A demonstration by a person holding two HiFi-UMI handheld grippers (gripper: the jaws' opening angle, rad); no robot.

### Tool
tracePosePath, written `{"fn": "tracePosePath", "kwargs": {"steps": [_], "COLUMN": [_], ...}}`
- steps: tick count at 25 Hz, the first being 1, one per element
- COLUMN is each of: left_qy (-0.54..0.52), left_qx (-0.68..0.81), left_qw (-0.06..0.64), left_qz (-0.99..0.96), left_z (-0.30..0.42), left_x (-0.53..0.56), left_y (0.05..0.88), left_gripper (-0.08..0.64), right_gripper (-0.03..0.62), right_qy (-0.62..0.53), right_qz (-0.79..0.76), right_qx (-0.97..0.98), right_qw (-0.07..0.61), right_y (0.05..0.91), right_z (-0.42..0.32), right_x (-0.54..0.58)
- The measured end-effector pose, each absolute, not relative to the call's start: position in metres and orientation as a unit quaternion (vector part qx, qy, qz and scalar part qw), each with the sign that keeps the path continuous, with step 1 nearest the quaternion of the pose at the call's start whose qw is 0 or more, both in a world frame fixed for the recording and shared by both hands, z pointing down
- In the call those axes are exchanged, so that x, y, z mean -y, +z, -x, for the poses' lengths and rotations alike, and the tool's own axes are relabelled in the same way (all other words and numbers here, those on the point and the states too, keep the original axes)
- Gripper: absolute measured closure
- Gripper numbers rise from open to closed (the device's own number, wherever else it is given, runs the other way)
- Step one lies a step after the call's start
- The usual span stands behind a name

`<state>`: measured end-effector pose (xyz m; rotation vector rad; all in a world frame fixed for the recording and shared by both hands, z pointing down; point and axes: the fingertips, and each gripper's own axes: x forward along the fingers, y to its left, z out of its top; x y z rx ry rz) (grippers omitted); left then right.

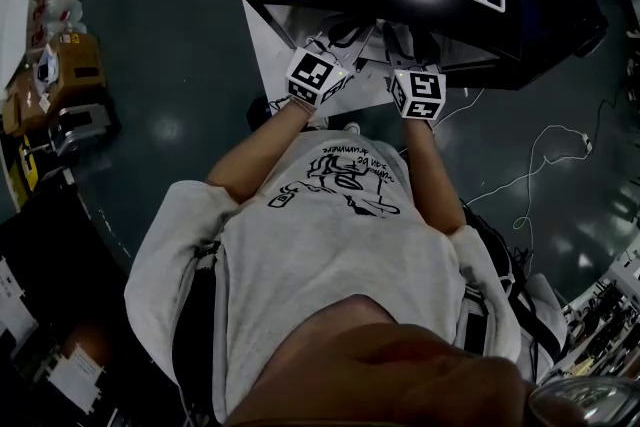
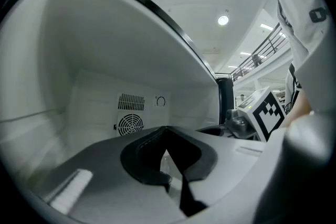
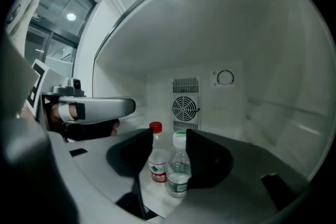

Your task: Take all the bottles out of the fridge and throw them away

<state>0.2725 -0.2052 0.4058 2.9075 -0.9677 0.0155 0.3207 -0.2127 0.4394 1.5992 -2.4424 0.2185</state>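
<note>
right claw: right gripper point(image 3: 169, 139) is spread wide inside the fridge point(image 3: 252, 60), and the pads aren't pressing on anything.
bottles: two of them stand upright on the fridge floor at roughly 6 o'clock in the right gripper view, right in the gap between the jaws.
red-cap bottle point(image 3: 156, 157): close to the jaw on the 9 o'clock side.
pale-cap bottle point(image 3: 179, 170): touching or just beside the red one, on its 3 o'clock side, nearer the camera.
left claw: left gripper point(image 2: 167, 134) is pinched narrow with the tips pretty much together. Only a thin sliver of gap, and I can't tell what's showing through it.
back wall: round fan vent point(image 3: 185, 108) at 12 o'clock from the bottles.
head view: both marker cubes sit side by side at the fridge mouth, around 12 o'clock from the person's grey shirt point(image 1: 340, 245).
</note>
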Motion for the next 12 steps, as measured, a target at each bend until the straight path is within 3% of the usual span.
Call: {"fn": "tracePosePath", "kwargs": {"steps": [12], "left_qy": [0.026], "left_qx": [0.316], "left_qw": [0.039], "left_qz": [-0.948], "left_z": [-0.277], "left_x": [0.226], "left_y": [0.426], "left_gripper": [0.551], "right_gripper": [0.396], "right_qy": [0.091], "right_qz": [-0.55], "right_qx": [0.822], "right_qw": [0.117], "right_y": [0.461], "right_z": [-0.324], "right_x": [0.236]}}
